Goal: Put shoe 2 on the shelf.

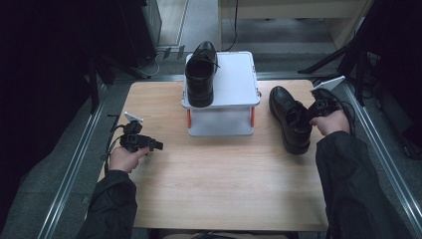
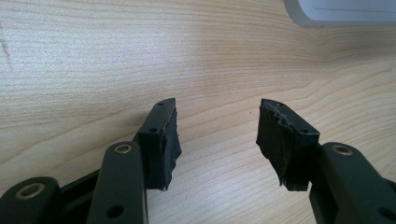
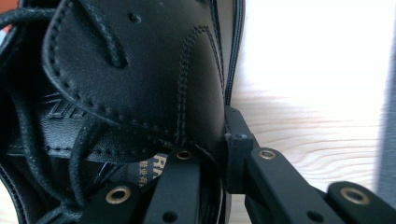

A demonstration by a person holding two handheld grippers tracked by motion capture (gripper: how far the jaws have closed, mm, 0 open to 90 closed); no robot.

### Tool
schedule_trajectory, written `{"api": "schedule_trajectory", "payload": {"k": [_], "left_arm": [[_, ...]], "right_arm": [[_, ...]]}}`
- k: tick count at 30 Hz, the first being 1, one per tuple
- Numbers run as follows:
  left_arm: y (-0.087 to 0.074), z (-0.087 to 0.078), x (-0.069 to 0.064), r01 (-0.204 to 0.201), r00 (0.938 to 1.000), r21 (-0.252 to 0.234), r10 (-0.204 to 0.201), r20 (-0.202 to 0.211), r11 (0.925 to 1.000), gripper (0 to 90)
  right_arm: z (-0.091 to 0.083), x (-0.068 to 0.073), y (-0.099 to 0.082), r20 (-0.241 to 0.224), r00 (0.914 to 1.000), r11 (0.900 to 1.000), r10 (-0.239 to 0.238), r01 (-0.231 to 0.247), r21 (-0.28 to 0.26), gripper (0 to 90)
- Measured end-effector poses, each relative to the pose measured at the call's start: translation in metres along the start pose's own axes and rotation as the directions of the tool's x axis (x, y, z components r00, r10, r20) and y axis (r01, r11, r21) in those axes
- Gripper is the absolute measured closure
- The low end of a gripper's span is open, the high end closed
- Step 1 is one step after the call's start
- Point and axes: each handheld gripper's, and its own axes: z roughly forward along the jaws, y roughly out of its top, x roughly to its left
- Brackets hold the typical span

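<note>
One shoe (image 1: 200, 74) sits on the white box (image 1: 234, 79); my right gripper (image 1: 312, 112) clamps the second shoe (image 1: 288, 119), left gripper (image 1: 158, 146) open, idle.

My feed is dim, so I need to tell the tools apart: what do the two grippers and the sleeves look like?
Both are black. The left gripper has flat jaws with worn black pads and brass-coloured rivets; a black cable and a small grey plate sit on it. The right gripper carries a larger grey plate. Both sleeves are dark.
</note>
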Motion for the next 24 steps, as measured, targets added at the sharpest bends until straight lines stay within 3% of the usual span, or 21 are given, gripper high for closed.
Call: {"api": "schedule_trajectory", "payload": {"k": [11, 17, 19, 21, 24], "left_arm": [[0.000, 0.000, 0.001, -0.003, 1.0000, 0.002, 0.003, 0.002, 1.0000, 47.5], [0.000, 0.001, 0.003, -0.003, 0.9999, 0.000, 0.003, 0.011, 1.0000, 47.5], [0.001, 0.001, 0.003, 0.002, 0.9999, -0.003, -0.002, 0.016, 1.0000, 47.5], [0.001, 0.001, 0.004, 0.000, 0.9998, -0.002, 0.000, 0.019, 1.0000, 47.5], [0.002, 0.001, 0.004, -0.003, 0.9997, 0.004, 0.003, 0.022, 1.0000, 47.6]], "right_arm": [[-0.051, 0.012, 0.028, 0.023, 0.9985, 0.9975, 0.050, -0.048, -0.051, 86.9], [-0.084, 0.032, 0.044, 0.036, 0.9982, 0.9953, 0.048, -0.044, -0.086, 86.9], [-0.098, 0.041, 0.052, 0.021, 0.9983, 0.9941, 0.055, -0.052, -0.095, 86.9], [-0.102, 0.044, 0.054, 0.019, 0.9984, 0.9940, 0.054, -0.052, -0.097, 86.9], [-0.120, 0.064, 0.064, 0.026, 0.9990, 0.9915, 0.037, -0.033, -0.126, 86.9]]}}
